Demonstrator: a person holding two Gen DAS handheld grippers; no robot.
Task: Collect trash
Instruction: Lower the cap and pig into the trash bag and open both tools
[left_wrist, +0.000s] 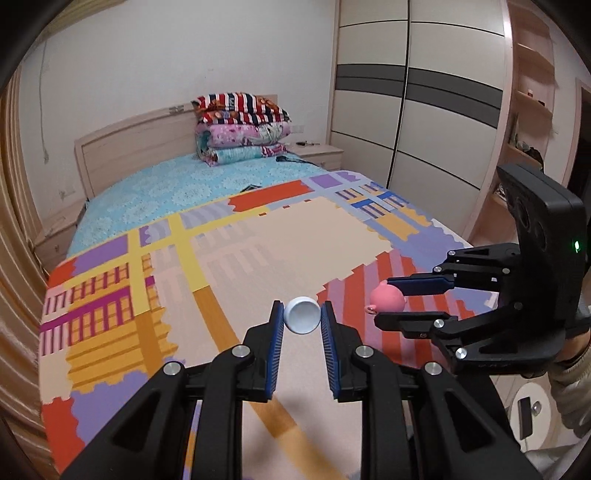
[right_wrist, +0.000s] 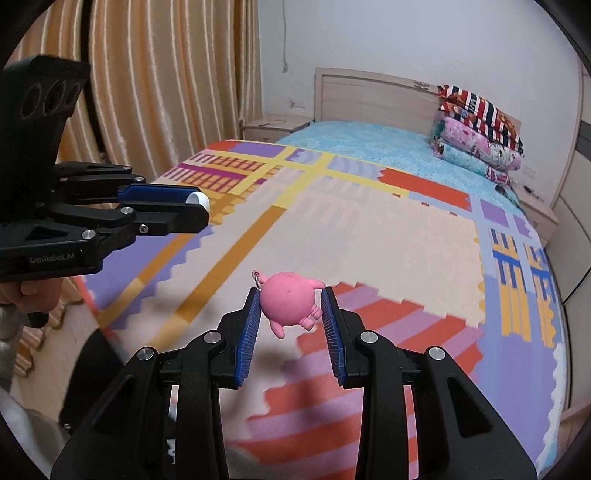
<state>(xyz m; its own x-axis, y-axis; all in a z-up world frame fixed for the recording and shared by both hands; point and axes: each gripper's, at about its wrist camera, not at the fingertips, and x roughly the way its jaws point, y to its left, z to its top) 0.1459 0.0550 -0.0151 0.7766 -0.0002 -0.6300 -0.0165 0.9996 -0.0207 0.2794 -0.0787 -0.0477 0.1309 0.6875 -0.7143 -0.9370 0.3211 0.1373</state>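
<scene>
A small white bottle cap (left_wrist: 302, 314) is pinched between the blue pads of my left gripper (left_wrist: 303, 314), held above the patterned mat. In the right wrist view the same white cap (right_wrist: 198, 199) peeks out at the tips of the left gripper (right_wrist: 201, 206) at the left. My right gripper (right_wrist: 290, 301) is shut on a round pink toy figure (right_wrist: 288, 302) with a small metal ring. From the left wrist view, the pink toy (left_wrist: 388, 300) sits between the fingers of the right gripper (left_wrist: 384, 299) at the right.
A colourful foam mat (left_wrist: 258, 243) covers the near part of a bed with a turquoise sheet (left_wrist: 184, 181). Folded quilts (left_wrist: 240, 125) are stacked by the headboard. A wardrobe (left_wrist: 413, 110) stands right, curtains (right_wrist: 159, 74) left, a bedside table (right_wrist: 273, 127) beyond. A hand (right_wrist: 26, 295) holds the left gripper.
</scene>
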